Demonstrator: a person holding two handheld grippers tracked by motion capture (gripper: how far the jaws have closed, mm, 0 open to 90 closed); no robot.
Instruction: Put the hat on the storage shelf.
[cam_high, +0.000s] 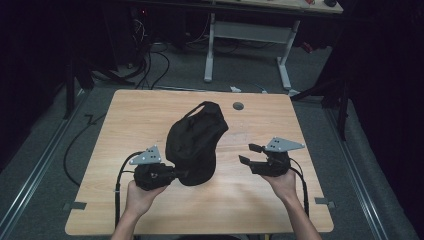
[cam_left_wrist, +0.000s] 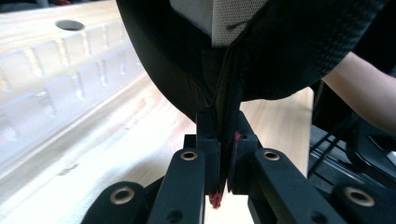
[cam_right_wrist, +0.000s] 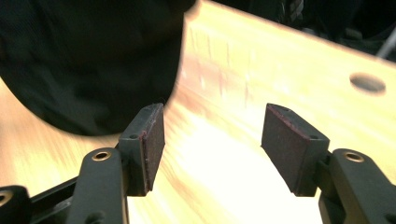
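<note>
Black bag (cam_left_wrist: 280, 51) cut off by top edge in left gripper view; seam hidden inside the pinch. Right gripper view: bag (cam_right_wrist: 84, 60) and counter (cam_right_wrist: 280, 70) blurred, bag cropped top-left.

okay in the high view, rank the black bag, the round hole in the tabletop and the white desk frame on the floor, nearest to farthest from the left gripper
1. black bag: clamped in the left gripper, mid-table.
2. round hole: near the table's far edge.
3. white desk frame: on the floor beyond the table.

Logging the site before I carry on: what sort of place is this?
Probably a lab or recording workspace: a bare wooden table under dark surroundings, cables strewn on the floor, and a white-legged desk behind.
</note>
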